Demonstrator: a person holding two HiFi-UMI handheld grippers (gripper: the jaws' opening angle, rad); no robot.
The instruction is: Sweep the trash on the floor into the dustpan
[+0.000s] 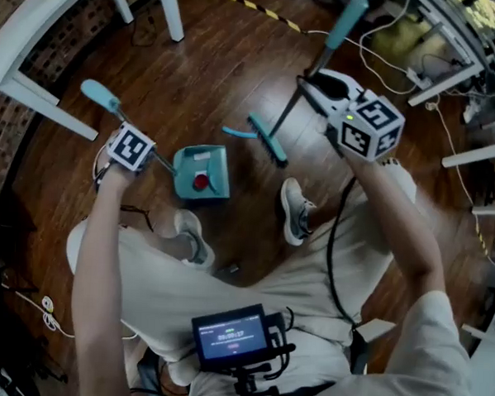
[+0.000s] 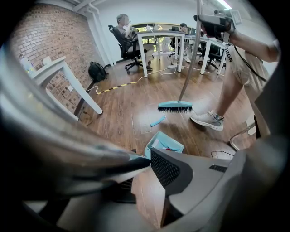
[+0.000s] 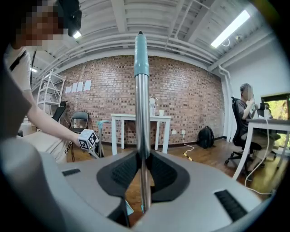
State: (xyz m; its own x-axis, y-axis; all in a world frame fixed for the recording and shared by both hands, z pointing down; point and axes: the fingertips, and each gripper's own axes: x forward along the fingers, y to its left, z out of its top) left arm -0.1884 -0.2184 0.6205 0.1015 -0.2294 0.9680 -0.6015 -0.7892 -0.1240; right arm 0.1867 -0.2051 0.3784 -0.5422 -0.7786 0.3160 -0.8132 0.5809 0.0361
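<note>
Its handle only a blur in the clamped jaws of the left gripper [image 2: 147, 165], the teal dustpan [image 1: 213, 158] sits on the floor [image 1: 204, 75] holding red trash [image 1: 201, 181], while the jaws of the right gripper [image 3: 141, 171] pinch the broom pole [image 3: 141, 113].

a teal dustpan [image 1: 220, 168] sits flat on the wood floor [image 1: 212, 75], a red piece [image 1: 201, 181] inside. a teal strip of trash [image 1: 237, 133] lies just beside the broom [image 1: 267, 140], bristles down.

Polished metal broom pole [image 3: 142, 136] between the right gripper's [image 3: 141, 170] matt black dimpled pads [image 3: 122, 174], smooth teal plastic dustpan [image 1: 219, 162] just past the left gripper [image 2: 147, 158], glossy wooden floor [image 1: 212, 75] beneath, rough brick wall [image 3: 181, 90] beyond.
</note>
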